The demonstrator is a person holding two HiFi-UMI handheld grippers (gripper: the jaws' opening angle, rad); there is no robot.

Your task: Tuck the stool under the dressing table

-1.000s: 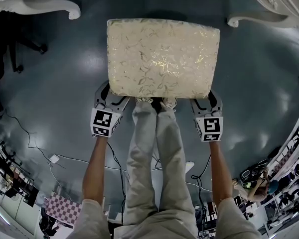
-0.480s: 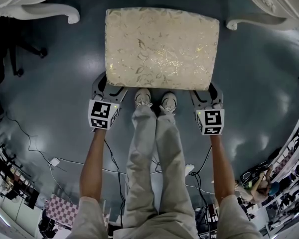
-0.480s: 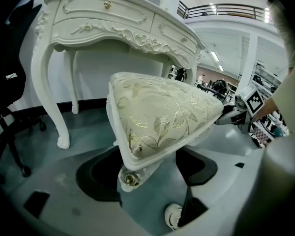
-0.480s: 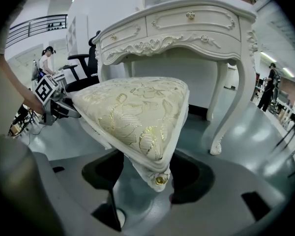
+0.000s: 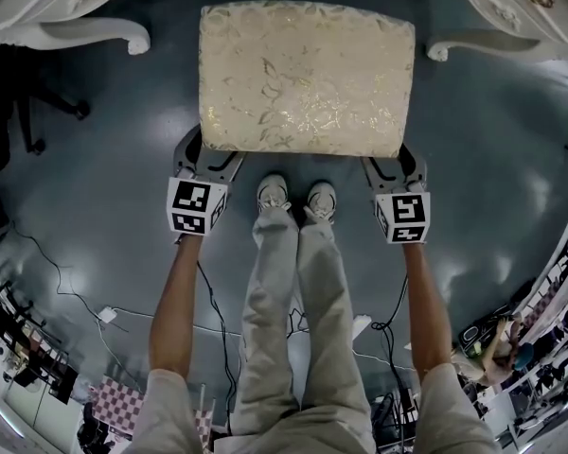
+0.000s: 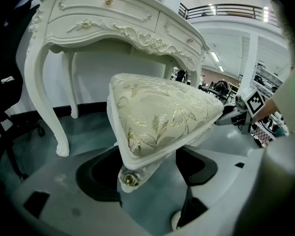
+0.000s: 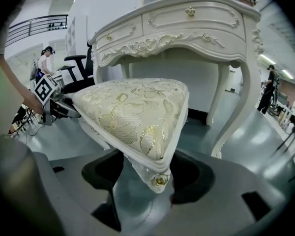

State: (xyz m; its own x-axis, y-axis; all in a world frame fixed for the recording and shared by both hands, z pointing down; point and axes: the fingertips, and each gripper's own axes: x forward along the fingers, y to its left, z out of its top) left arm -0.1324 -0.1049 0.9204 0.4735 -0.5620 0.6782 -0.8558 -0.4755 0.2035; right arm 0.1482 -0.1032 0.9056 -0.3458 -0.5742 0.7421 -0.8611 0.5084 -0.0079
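**Stool at the mouth of the dressing table, gripped at both near corners**

Dressing table (image 5: 76, 28): white and carved. The head view shows only its two front feet and edges, at top left and top right. Grey floor (image 5: 114, 121) beneath.

Stool (image 5: 306, 76): cream-and-gold cushion, square-on between those two feet. Its far edge is about level with them and its near edge is out in front of the table. Cannot tell whether its legs touch the floor.

Forearms (image 5: 178, 291): bare, both stretched forward and down, parallel, one each side of the person's legs. Shoes (image 5: 273, 192) are just behind the stool's near edge.

Left gripper (image 5: 206, 159) is at the near-left corner and right gripper (image 5: 396, 164) at the near-right. Each marker cube (image 5: 196, 206) faces up.

Left gripper view: the jaws stand either side of the corner's carved knee below the cushion and are closed on it. A gold rosette (image 6: 129, 180) sits between them.

Right gripper view: same hold on the other corner, with the jaws clamped on the knee and a rosette between them.
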